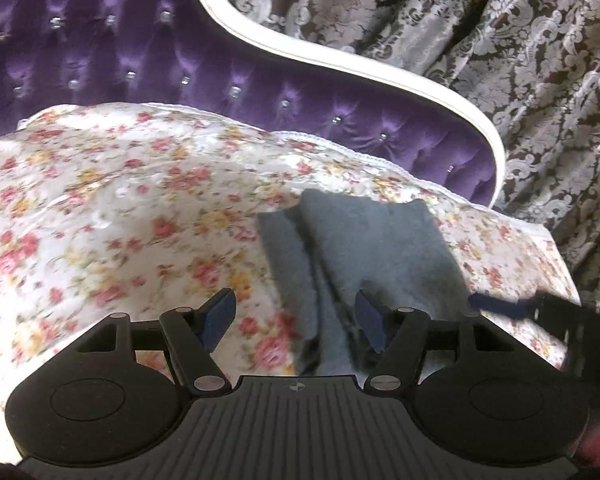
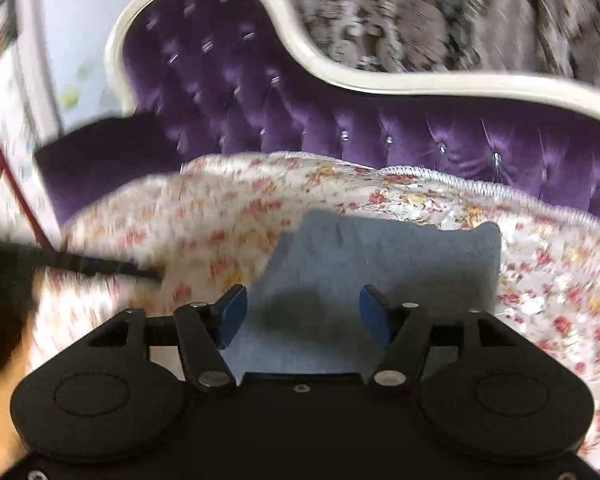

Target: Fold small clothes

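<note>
Cloth (image 2: 364, 264) lies beneath open right tongs (image 2: 302, 320) (pads clear).

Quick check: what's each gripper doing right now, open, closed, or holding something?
Left gripper: open, holding nothing; the grey cloth lies under it.
Right gripper: open, holding nothing, above the same folded grey cloth.

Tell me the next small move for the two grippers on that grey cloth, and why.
Probably lift both clear. The grey folded garment lies in layers on the floral bedspread, and the left gripper and right gripper both stand open, pinching nothing. One side strip sticks out, so it may need tucking next.
</note>
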